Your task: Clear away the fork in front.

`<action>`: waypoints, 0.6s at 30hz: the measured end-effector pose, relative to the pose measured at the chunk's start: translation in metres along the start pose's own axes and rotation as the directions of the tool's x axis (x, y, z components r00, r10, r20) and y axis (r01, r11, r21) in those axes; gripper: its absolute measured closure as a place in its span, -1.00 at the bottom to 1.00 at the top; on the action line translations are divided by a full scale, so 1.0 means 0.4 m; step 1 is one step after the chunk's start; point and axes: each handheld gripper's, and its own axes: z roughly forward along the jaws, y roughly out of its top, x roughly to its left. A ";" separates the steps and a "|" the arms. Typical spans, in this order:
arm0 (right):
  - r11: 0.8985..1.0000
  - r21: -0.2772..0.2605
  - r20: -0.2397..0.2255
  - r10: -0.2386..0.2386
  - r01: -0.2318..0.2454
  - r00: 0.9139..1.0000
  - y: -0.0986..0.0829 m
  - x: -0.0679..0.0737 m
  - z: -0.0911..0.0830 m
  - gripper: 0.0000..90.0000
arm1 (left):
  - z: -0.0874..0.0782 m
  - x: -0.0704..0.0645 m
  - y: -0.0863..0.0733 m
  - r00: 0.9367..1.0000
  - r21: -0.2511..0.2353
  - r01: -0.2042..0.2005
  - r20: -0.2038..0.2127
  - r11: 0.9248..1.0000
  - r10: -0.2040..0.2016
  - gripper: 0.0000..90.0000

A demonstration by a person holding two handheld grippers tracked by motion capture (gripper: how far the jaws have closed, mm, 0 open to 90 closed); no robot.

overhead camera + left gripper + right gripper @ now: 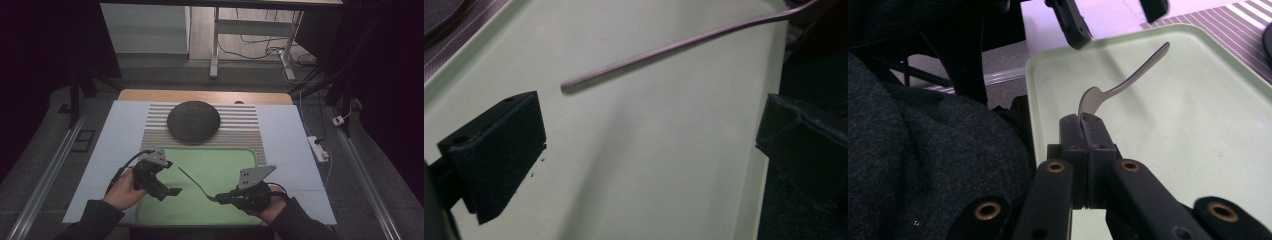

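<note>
At the lower right of the high view, the right hand-held gripper (222, 198) is pinching the head end of a fork (194, 183), whose handle slants up-left over the green tray (225, 159) on the worktop. The left hand-held gripper (172, 191), jaws spread and empty, sits near the handle tip, so this looks like a hand-over, calling for it to close on the handle. The tines are hidden between the right jaws.

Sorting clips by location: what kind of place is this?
Probably a lab or data-recording workspace, not a home: handheld gripper over a green tray, metal rails on the floor, a power strip with loose cables.
</note>
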 end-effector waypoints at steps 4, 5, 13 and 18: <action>1.000 0.001 -0.020 -0.010 0.010 1.000 0.003 0.005 0.006 1.00 | 0.012 0.002 0.020 0.998 0.028 -0.067 0.009 0.997 0.066 -1.00; 1.000 0.000 -0.024 -0.012 0.012 1.000 0.004 0.006 0.007 1.00 | 0.016 0.003 0.028 0.996 0.029 -0.085 0.026 0.996 0.084 -1.00; 1.000 -0.002 -0.054 -0.031 0.031 0.998 0.010 0.010 0.005 1.00 | 0.041 -0.002 0.066 0.971 0.066 -0.228 0.082 0.971 0.223 -0.89; 1.000 -0.001 -0.069 -0.029 0.029 0.997 0.012 0.008 0.002 1.00 | 0.052 -0.007 0.081 0.945 0.090 -0.314 0.128 0.945 0.302 -0.56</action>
